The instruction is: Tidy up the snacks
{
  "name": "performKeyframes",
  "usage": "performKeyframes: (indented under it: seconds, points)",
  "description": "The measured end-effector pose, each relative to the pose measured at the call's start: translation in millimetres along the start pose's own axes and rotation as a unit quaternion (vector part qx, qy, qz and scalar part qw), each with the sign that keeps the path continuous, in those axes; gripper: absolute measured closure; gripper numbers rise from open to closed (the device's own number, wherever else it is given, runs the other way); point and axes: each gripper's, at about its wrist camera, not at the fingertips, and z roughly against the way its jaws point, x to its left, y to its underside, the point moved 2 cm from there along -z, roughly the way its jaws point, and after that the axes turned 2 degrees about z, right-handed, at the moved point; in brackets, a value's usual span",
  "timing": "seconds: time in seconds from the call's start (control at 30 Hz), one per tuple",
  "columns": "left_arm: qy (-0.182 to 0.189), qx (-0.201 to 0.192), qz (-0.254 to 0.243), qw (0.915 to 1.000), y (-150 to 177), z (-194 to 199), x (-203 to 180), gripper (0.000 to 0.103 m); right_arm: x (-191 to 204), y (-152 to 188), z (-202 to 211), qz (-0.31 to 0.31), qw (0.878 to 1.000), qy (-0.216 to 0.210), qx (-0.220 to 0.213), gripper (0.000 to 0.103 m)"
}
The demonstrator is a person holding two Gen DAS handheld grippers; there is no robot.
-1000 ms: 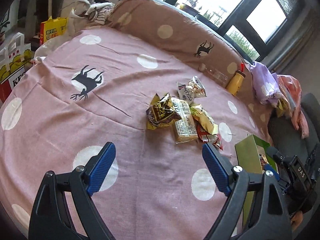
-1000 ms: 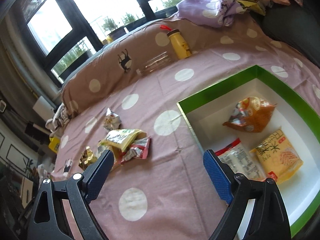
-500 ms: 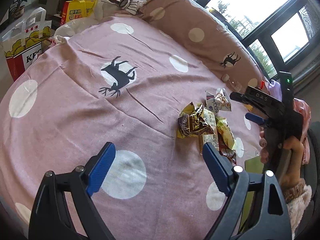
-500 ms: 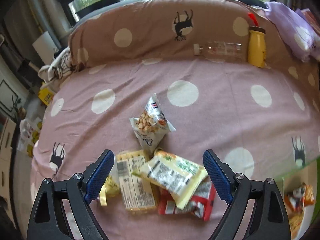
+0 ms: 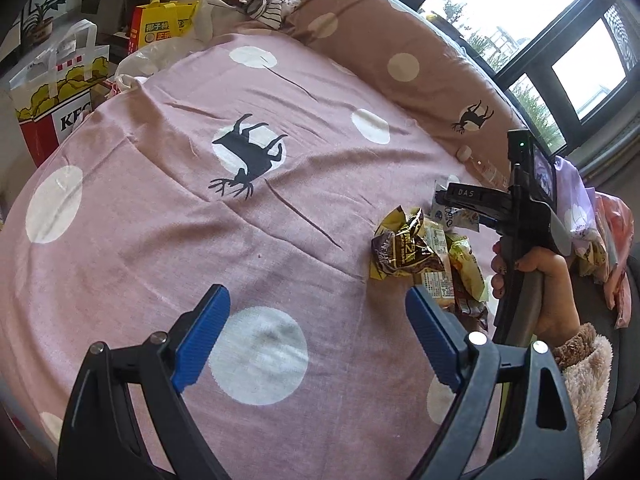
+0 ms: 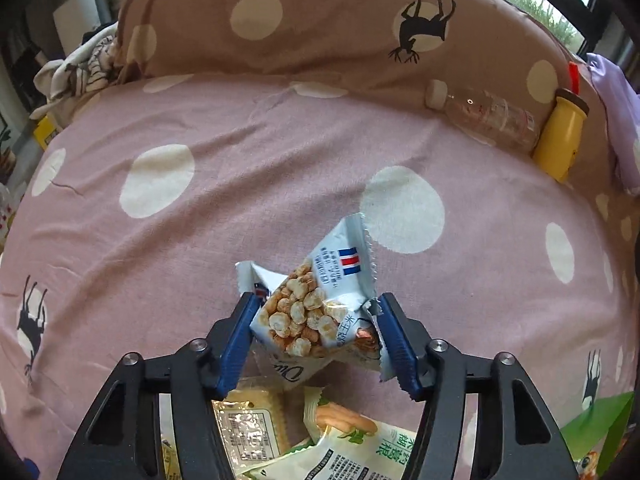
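Right tongs (image 6: 316,336) pinch the puffed-snack packet (image 6: 316,304) by its sides; left tongs (image 5: 316,340) gape empty. Best squeeze gently, lift clear, then carry it to the green box (image 6: 596,424).

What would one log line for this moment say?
right tongs: shut on puffed snack bag | left tongs: open, empty | snack pile: waiting

The pink spotted bedsheet (image 6: 280,168) is matt woven cloth, slightly creased, the white snack packet (image 6: 320,304) is glossy crinkled plastic film with a clear window, the right tool (image 6: 316,340) wears ribbed blue pads (image 6: 236,340) on matt black plastic arms with shiny metal bolts.
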Motion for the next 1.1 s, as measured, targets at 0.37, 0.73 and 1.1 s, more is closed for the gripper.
performKeyframes:
  seconds: [0.37,0.73,1.1]
  points:
    - [-0.017,0.000,-0.014,0.9998,6.7,-1.5,-3.5,0.013,-23.5,39.9,115.3,-0.089,0.988,-0.098,-0.084,0.051]
    - [-0.019,0.007,-0.041,0.9990,18.5,-3.0,-17.4,0.013,-26.8,145.8,159.7,-0.154,0.962,-0.203,-0.096,0.051]
    - [-0.012,0.027,-0.107,0.9938,46.6,-9.2,-54.7,0.013,-31.2,197.3,110.2,-0.184,0.954,-0.236,0.005,0.051]
